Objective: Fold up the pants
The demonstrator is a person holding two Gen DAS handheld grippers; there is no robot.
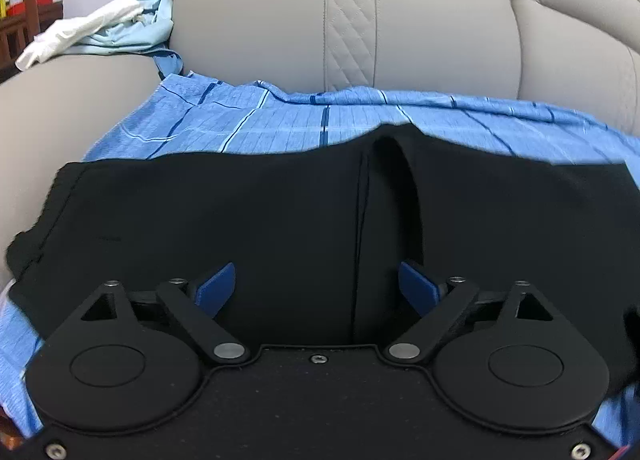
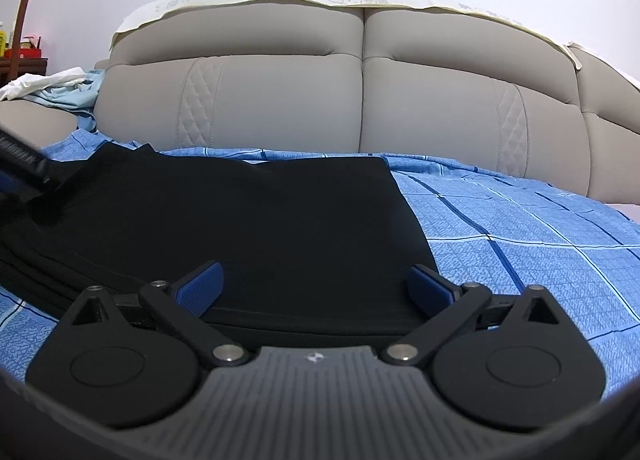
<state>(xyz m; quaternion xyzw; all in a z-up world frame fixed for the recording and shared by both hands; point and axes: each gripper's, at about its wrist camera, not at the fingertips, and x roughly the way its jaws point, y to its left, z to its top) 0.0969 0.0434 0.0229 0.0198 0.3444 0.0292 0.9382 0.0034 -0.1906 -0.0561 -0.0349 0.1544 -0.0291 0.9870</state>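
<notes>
Both grippers spread, empty | left gripper (image 1: 316,286): pants (image 1: 240,227) seam | right gripper (image 2: 316,286): perhaps folded edge

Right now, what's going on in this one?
A person with a handheld gripper in each hand is folding black pants laid on a blue checked sheet against a beige sofa back. Both the left gripper and the right gripper are open and low over the near edge of the pants, gripping nothing. The pants look already folded over at least once. A loose pile of light clothes sits off to the left.
</notes>
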